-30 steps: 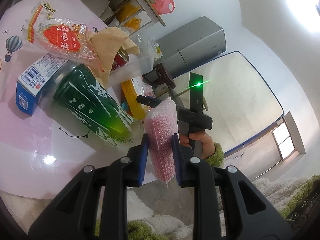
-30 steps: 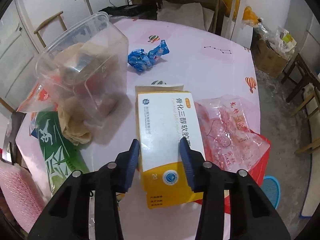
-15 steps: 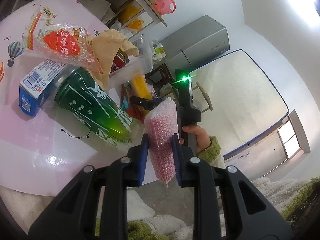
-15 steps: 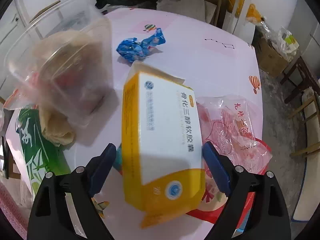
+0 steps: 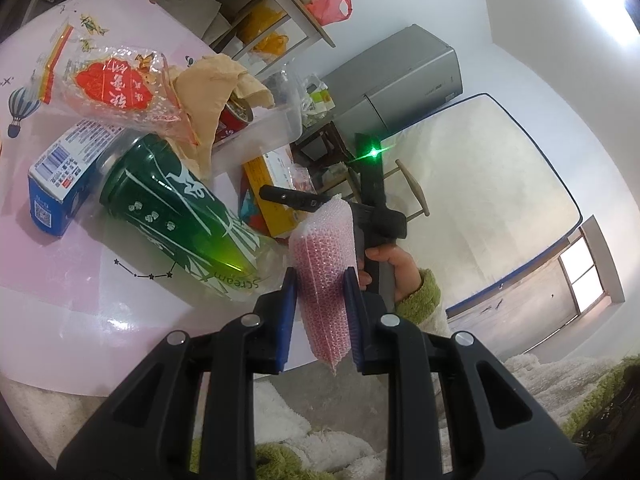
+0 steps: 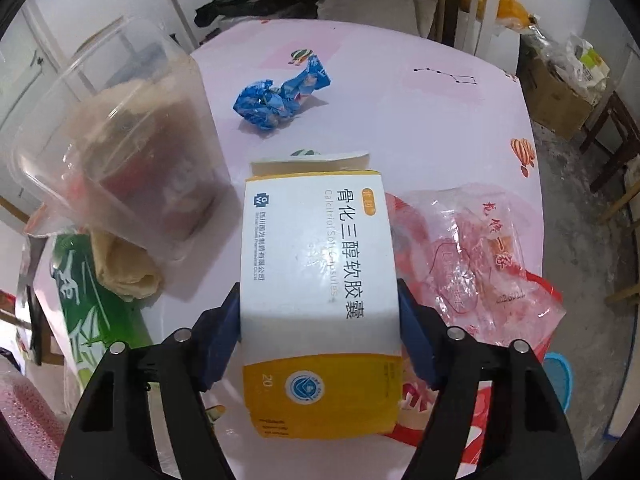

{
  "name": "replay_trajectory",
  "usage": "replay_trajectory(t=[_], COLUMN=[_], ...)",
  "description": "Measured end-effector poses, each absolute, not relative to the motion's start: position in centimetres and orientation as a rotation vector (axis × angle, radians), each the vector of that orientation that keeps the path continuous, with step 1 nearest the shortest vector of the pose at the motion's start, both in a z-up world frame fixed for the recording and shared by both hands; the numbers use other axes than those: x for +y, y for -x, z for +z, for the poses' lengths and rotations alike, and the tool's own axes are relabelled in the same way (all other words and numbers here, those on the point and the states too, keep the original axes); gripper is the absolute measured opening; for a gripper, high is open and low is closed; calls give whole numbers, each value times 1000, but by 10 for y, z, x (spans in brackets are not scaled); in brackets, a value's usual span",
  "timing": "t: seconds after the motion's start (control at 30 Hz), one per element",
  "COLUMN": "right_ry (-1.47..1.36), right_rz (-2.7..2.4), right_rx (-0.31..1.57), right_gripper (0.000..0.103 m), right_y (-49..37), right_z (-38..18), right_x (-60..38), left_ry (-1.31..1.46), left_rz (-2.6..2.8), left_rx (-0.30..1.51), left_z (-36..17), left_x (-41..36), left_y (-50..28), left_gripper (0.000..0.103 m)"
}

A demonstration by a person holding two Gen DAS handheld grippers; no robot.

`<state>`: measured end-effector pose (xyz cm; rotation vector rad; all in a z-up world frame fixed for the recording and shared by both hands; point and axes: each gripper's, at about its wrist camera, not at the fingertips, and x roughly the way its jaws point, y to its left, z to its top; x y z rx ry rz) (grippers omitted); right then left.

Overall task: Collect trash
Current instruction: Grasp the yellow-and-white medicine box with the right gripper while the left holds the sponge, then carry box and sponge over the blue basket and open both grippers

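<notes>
My left gripper [image 5: 320,276] is shut on a roll of pink bubble wrap [image 5: 322,256], held just off the near edge of the pink table [image 5: 60,272]. My right gripper [image 6: 318,300] points steeply down over the table. Its jaws are closing and both blue pads touch the sides of a white and yellow medicine box [image 6: 316,248] between them. A crumpled blue wrapper [image 6: 276,100] lies farther back on the table. In the left wrist view a hand [image 5: 394,268] holds the right gripper [image 5: 292,200] beyond the bubble wrap.
A clear plastic tub [image 6: 116,152] lies tipped at the left with tan paper and a red can inside. A green bag [image 5: 176,208], a blue box [image 5: 60,172] and a clear red-printed bag [image 6: 472,256] lie around it. Chairs, boxes and shelves surround the table.
My right gripper let go of the medicine box's narrow width, spread wide as the box tilted, then closed onto its broader sides. My left gripper kept its hold and place.
</notes>
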<state>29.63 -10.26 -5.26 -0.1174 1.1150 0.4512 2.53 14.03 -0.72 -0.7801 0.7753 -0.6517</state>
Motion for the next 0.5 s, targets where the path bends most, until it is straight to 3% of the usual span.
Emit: replay_trajectory(t=[0.3, 0.5], right_ry=[-296, -537], right_rz=[532, 345], right_rx=[896, 749], right_gripper=[70, 70], right_y=[-248, -196], right_z=[7, 15], right_x=[-190, -313], left_ry=[694, 520], left_rz=[-696, -767], left_rx=[772, 848], left_z=[24, 55], left_x=[117, 34], left_y=[-42, -91], left_gripper=[22, 22])
